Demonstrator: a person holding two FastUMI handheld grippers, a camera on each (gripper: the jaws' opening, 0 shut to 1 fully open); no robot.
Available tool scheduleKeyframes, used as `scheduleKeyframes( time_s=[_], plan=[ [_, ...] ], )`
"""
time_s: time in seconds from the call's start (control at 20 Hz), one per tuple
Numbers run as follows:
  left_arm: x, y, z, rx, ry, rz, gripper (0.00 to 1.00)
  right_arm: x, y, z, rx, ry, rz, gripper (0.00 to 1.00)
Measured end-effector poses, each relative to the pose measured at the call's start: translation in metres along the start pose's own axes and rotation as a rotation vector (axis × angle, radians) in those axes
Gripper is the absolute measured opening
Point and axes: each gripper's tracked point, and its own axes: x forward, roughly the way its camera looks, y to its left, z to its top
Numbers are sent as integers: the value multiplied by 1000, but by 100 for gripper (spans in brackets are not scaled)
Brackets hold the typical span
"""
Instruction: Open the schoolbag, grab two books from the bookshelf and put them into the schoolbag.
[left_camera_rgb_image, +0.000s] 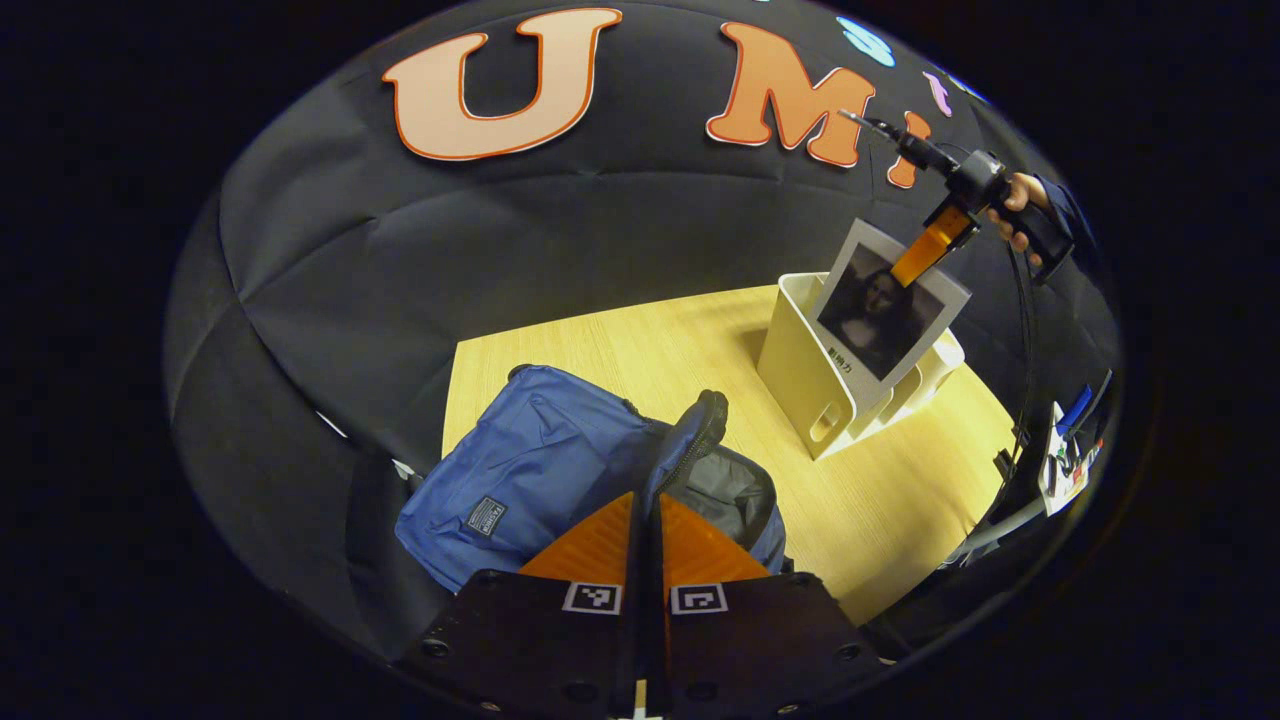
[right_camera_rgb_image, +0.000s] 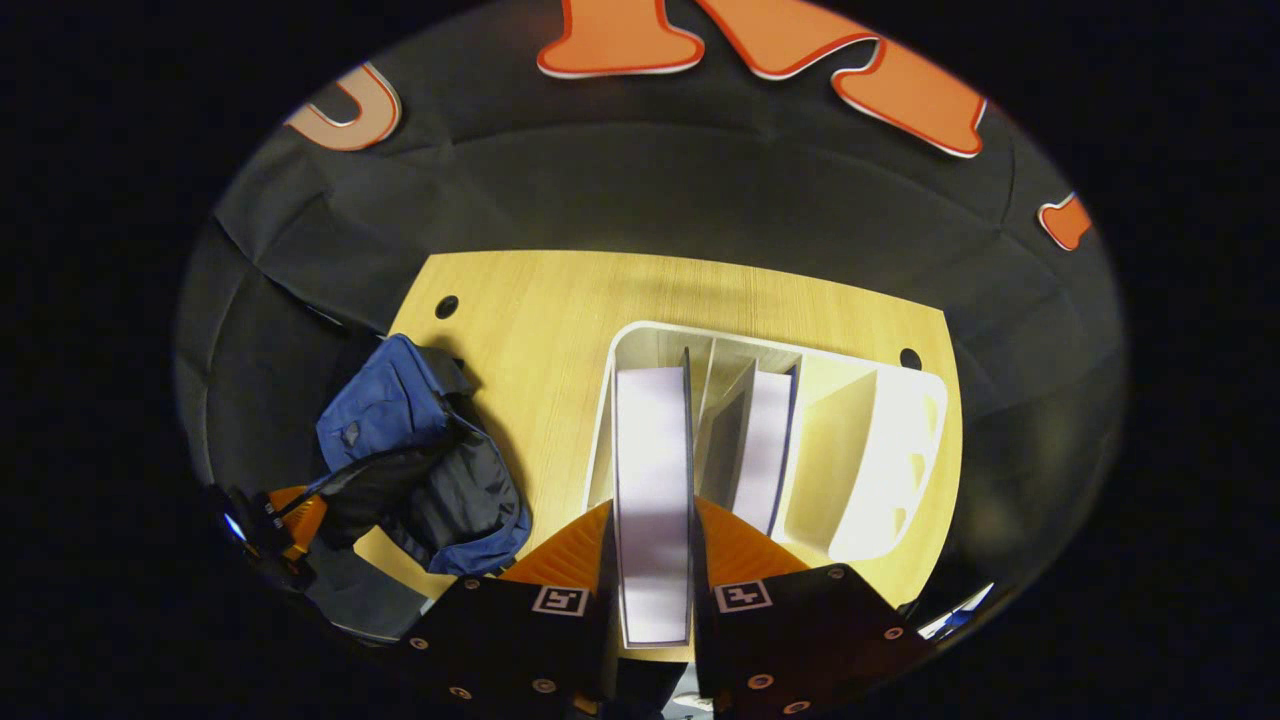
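The right gripper (right_camera_rgb_image: 652, 545) is pinching the top edge of a book (right_camera_rgb_image: 652, 470) that is standing in the left slot of the white bookshelf (right_camera_rgb_image: 900, 420). The book looks stiff and light, so holding the edge should be enough. The left gripper (left_camera_rgb_image: 647, 530) is pinching the soft flap of the blue schoolbag (left_camera_rgb_image: 530, 470), holding it open on the table (left_camera_rgb_image: 880, 500).
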Motion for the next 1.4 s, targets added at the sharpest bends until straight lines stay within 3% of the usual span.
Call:
scheduleKeyframes(
  time_s=[0.15,0.25,0.55,0.65,0.7,0.75,0.9,1.2,1.4],
  plan=[
    [0,5,0,-9,-1,5,8,-34,-3,-1,50,-57,41,31],
    [-1,9,3,-7,0,13,4,-56,-3,-3,99,-111,85,31],
    [0,16,13,12,17,26,4,-95,32,-28,271,-254,306,30],
    [-1,20,21,12,13,31,4,-89,47,-39,325,-271,380,29],
    [0,22,24,10,14,31,4,-80,57,-45,353,-274,419,39],
    [1,25,26,6,18,33,4,-72,69,-50,394,-274,459,29],
    [-1,33,38,-10,8,52,4,-55,100,-76,514,-229,552,29],
    [-7,32,50,-78,7,44,4,-22,136,-116,671,-202,636,28],
    [-10,27,64,-120,-2,37,4,11,163,-137,792,-176,630,28]
  ],
)
